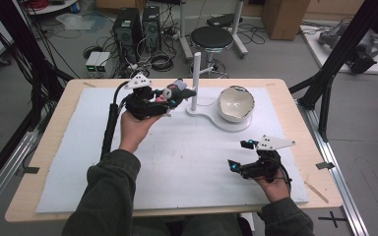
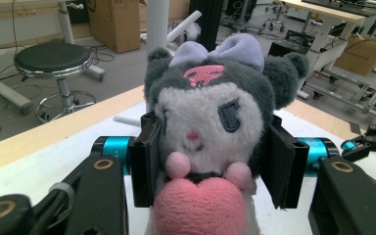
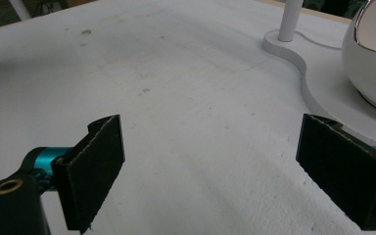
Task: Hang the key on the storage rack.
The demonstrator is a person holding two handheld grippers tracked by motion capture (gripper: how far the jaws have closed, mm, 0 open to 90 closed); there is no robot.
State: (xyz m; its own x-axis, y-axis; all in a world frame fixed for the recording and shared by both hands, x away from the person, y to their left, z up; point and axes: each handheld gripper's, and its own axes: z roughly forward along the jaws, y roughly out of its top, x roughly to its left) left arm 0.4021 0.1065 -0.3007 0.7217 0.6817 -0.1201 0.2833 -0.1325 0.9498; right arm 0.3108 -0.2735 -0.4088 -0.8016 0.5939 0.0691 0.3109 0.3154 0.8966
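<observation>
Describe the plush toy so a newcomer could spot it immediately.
Start at the white mat on the wooden table, then find the white post near its far edge. Just left, the left tongs clamp the plush toy: grey ears, white face, lilac bow, pink heart.

No readable text, label, brand or number in any view; cardboard boxes (image 1: 285, 17) in background carry dark marks too blurred to read; plush toy (image 2: 210, 127) bears pink embroidered patch (image 2: 203, 75) on forehead, a figure rather than lettering, shape unclear; black cross mark (image 1: 335, 219) on floor by table corner, no characters.
</observation>
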